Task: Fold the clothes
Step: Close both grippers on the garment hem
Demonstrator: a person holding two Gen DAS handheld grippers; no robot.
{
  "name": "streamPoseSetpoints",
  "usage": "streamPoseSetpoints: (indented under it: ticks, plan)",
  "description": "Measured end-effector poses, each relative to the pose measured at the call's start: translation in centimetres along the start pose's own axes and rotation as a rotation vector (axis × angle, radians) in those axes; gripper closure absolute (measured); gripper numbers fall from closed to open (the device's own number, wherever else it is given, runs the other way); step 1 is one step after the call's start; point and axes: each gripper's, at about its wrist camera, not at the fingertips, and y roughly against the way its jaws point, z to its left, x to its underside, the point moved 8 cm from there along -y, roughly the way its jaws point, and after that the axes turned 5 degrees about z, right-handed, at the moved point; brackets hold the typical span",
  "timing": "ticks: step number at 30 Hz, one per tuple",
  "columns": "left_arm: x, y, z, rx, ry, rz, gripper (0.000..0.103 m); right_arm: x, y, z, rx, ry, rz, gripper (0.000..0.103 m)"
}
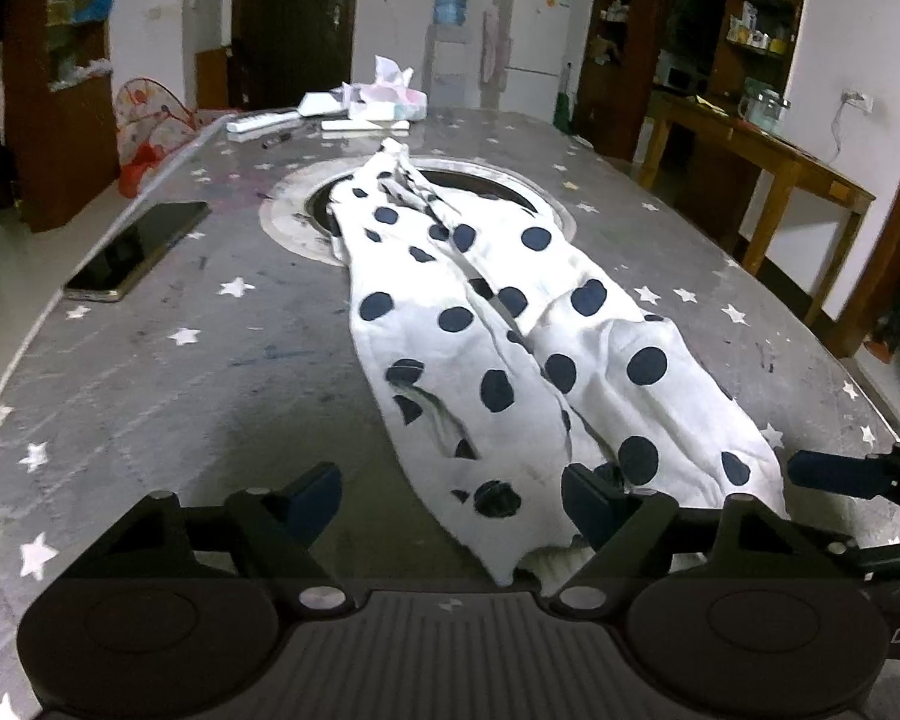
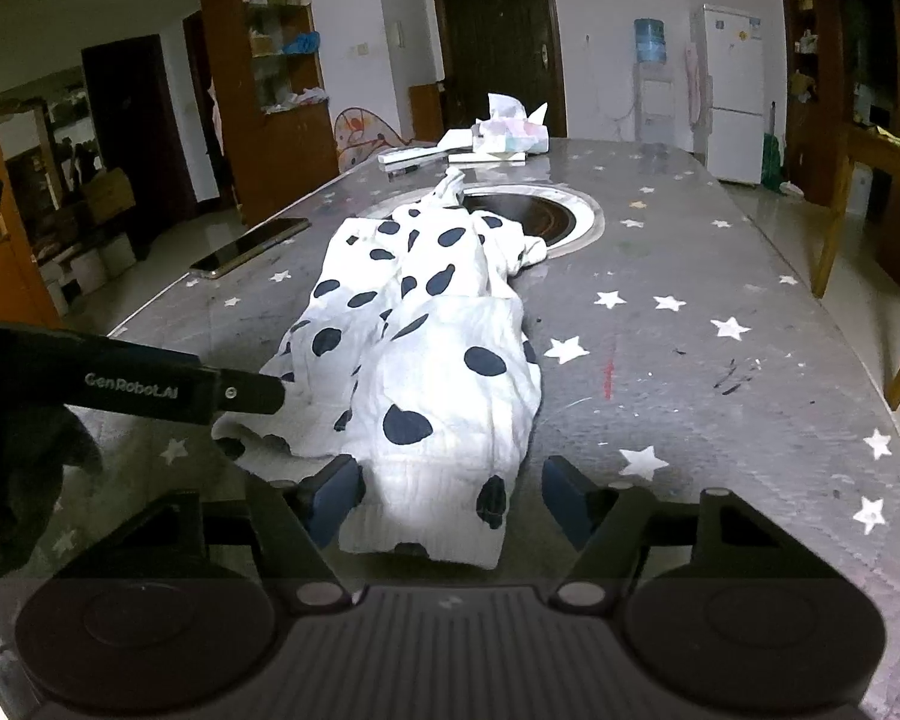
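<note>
Our left claw [image 1: 450,495] is spread wide and grips nothing; its right finger lies against the near hem of the polka-dot garment [image 1: 510,330], while its left finger sits over bare counter [image 1: 150,372]. Our right claw [image 2: 447,498] is likewise spread and empty, and in the right wrist view the near hem sits between its two fingers, low and close to the palm.

The garment [image 2: 426,348] is white with dark dots. It lies flat but rumpled on the grey, star-printed counter [image 2: 720,372]. Its long axis runs straight away from both claws, from the near edge toward the round inset burner [image 1: 480,180] at mid-counter, where the far end bunches up over the rim.

Relation that matters: the cloth lies dead ahead of the right claw and ahead and to the right of the left claw. The right claw looks better centred on the hem, so we judge it the nearer one for a first pinch. The left claw would have to shift right to take its corner.

We judge that no tidy fold is made yet. The likely next move is to close both claws on the near hem corners and carry them along the long axis toward the burner end.

A phone [image 1: 138,252] lies well to the left, apart from the cloth. A tissue box [image 2: 513,132] and papers stand at the far edge.
</note>
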Motion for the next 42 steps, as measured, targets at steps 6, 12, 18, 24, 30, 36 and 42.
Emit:
streamPoseSetpoints:
  ticks: [6,12,18,24,30,36,42]
  plan:
    - [0.2,-1.3,0.1,0.033,0.015,0.041,0.039,-0.1,-0.5,0.0,-0.028,-0.006,0.012,0.048]
    - [0.1,-1.4,-0.6,0.089,0.000,0.037,0.074,0.0,-0.7,0.1,-0.033,-0.011,0.019,0.059]
    - [0.1,-0.6,-1.2,0.104,-0.031,0.009,0.088,-0.1,-0.2,-0.4,-0.040,-0.029,0.008,0.078]
    - [0.4,1.7,-0.6,0.120,-0.030,-0.025,0.090,0.0,0.7,-0.2,-0.083,-0.050,0.009,0.083]
    - [1.8,4.6,-0.1,0.134,-0.044,-0.041,0.091,0.4,2.0,1.0,-0.152,-0.028,0.036,0.083]
    - [4.2,7.0,0.1,0.151,-0.069,-0.028,0.091,2.8,3.6,3.2,-0.187,0.080,0.108,0.073]
    - [5.8,7.7,0.3,0.156,-0.059,-0.013,0.091,1.8,6.2,4.7,-0.084,0.199,0.010,0.066]
